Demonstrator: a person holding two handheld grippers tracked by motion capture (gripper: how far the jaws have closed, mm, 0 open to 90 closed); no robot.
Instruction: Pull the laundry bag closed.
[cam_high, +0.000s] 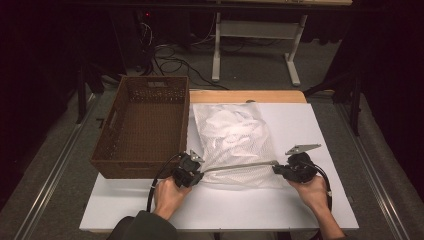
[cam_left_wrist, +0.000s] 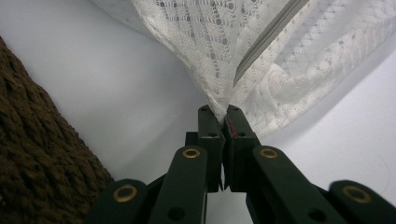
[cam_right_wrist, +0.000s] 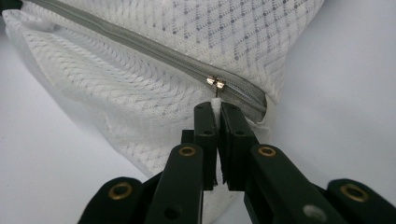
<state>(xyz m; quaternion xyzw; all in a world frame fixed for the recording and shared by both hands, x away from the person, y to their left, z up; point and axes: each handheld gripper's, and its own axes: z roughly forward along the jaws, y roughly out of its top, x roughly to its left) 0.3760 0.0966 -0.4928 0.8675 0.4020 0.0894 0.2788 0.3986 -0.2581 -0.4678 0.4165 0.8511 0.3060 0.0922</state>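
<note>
R gripper (cam_right_wrist: 217, 108) clamps zipper pull (cam_right_wrist: 216, 101); L gripper (cam_left_wrist: 223, 112) pinches mesh bag (cam_high: 235, 145) corner. Best keep zip line taut, pull straight.

One white mesh laundry bag (cam_high: 234, 145) lies on the one white table top (cam_high: 310, 130), with one brown woven basket (cam_high: 142, 125) touching the bag's left edge. The bag has one grey zipper (cam_right_wrist: 154, 49) along its near edge, and on that zipper sits one metal slider (cam_right_wrist: 215, 82) with one white pull tab (cam_right_wrist: 216, 101). Two grippers work at the bag: the left gripper (cam_high: 196, 175) at the bag's near left corner and the right gripper (cam_high: 278, 170) at its near right corner. Two hands hold them, one left hand (cam_high: 169, 196) and one right hand (cam_high: 314, 192), both nearer than the bag.
</note>
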